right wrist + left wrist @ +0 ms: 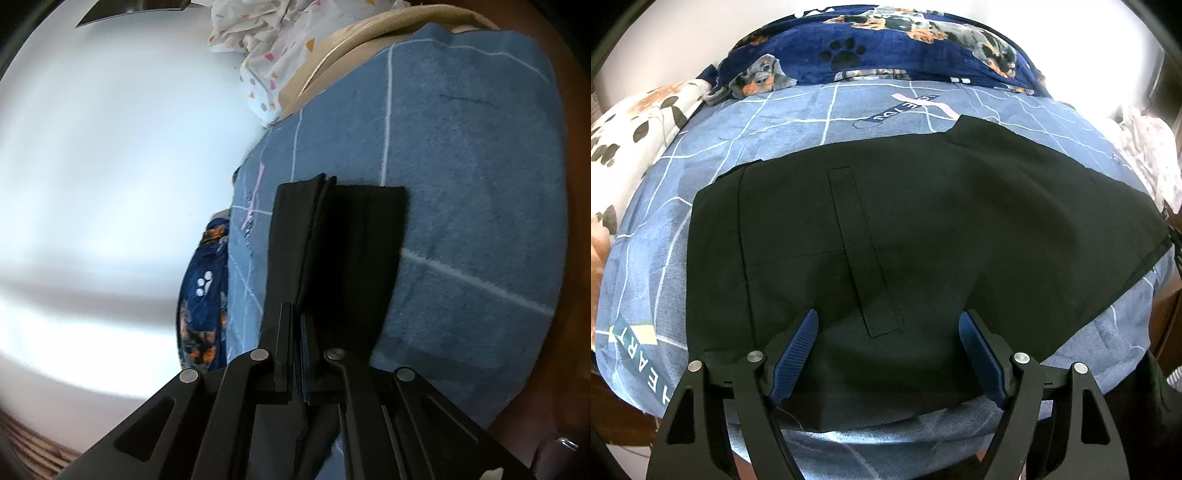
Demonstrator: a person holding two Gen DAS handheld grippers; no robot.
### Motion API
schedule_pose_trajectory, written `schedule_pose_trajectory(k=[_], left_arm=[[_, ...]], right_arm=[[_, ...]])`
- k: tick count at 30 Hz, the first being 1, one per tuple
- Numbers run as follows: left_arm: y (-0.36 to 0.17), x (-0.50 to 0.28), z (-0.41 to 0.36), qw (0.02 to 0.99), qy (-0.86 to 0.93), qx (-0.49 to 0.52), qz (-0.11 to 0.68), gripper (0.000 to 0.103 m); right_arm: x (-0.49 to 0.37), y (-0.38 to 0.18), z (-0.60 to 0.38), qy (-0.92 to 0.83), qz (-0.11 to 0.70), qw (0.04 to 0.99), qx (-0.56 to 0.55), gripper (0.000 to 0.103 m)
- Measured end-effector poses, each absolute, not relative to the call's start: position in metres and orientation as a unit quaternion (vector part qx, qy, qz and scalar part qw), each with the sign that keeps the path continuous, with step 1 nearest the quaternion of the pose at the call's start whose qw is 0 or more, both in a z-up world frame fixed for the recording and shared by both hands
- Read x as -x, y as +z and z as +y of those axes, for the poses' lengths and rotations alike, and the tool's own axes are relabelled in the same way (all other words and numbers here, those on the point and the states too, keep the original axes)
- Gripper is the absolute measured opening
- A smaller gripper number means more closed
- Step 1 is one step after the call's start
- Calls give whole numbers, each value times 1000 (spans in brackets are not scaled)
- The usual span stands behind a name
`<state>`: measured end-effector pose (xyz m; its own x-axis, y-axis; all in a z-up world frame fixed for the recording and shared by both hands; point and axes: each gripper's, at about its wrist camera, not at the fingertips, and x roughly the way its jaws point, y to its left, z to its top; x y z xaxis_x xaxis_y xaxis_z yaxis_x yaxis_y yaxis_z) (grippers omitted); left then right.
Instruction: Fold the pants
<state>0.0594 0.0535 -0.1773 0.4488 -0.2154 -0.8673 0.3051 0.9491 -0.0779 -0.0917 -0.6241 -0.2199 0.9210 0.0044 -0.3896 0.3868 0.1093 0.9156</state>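
The black pants lie flat across a blue grid-patterned bed sheet, waist end to the left, with a stitched pocket welt in the middle. My left gripper is open, its blue pads just above the near part of the pants. In the right wrist view my right gripper is shut on the leg end of the pants, which hangs in layers from the jaws, lifted over the sheet.
A dark blue dog-print blanket is bunched at the far side of the bed. A white paw-print blanket lies at the left. A white dotted cloth and a tan cushion lie at the bed's end.
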Motion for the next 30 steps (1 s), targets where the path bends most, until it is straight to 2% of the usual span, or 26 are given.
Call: schedule_pose_trajectory(k=[3,4,5,6,7,8,9,25,30], left_arm=[[-177,-59,54,850,-153,-45,503,79],[-177,-59,53,850,-153,-45,503,79],[-177,-59,54,849,-154,-46,503,79],[-177,-59,53,849,-154,-46,503,79],[-177,-59,54,849,-154,-47,503,79],[-177,-60,54,849,-155,-47,503,80],[-177,-60,54,849,-155,-47,504,80],[-177,-59,56,840,-194,-68,503,83],[-177,-57,56,842,-194,-69,499,84]], right_arm=[[88,-222,-623,-120,158,724,-661,13],[85,-223,-622,-122,169,725,-657,23],[82,-223,-620,-123,175,727,-653,26],[78,-223,-618,-124,185,730,-646,25],[74,-223,-616,-130,202,734,-636,13],[71,-224,-615,-136,219,733,-629,6],[70,-226,-614,-138,225,730,-630,5],[98,-221,-616,-151,241,741,-608,2],[106,-227,-623,-141,227,721,-640,3]])
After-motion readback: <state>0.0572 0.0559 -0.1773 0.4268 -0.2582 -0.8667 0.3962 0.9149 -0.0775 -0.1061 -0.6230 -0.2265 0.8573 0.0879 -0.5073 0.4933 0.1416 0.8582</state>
